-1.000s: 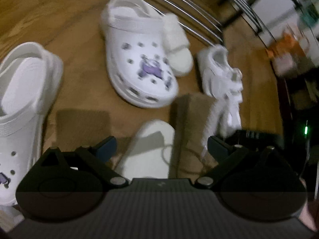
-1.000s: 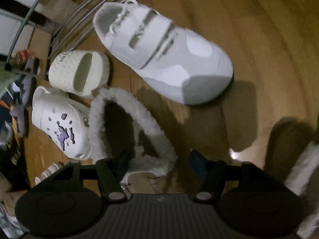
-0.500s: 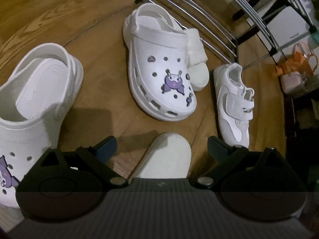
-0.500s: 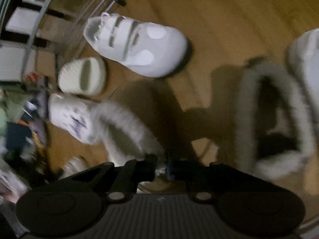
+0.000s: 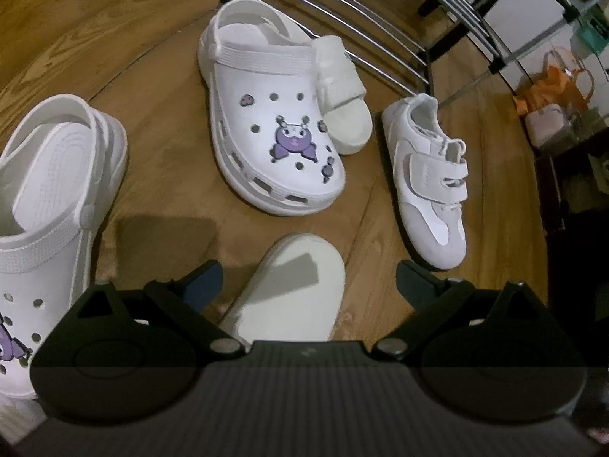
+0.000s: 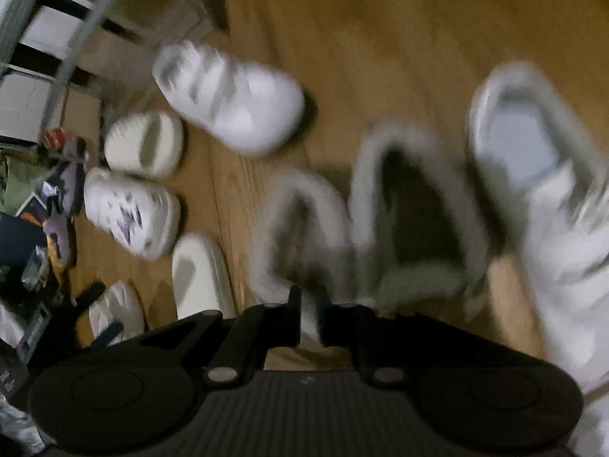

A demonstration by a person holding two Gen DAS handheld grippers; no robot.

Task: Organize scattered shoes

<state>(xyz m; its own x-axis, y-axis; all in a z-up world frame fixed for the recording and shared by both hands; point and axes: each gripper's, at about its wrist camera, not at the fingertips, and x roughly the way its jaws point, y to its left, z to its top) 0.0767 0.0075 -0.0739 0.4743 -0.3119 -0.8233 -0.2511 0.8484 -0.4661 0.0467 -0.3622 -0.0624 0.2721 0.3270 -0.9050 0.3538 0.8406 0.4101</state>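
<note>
Right wrist view, blurred: the fur-lined slipper (image 6: 300, 228) lies on the floor (image 6: 380, 38) beside its mate (image 6: 415, 213). Its fleecy cuff sits between the jaws of the right hand-held gripper (image 6: 310, 316), which have just been opening; whether they pinch it I cannot tell. It looks light and floppy, best pinched at that cuff. The left hand-held gripper (image 5: 308, 272) hangs released over a cream slide (image 5: 293, 293).
</note>
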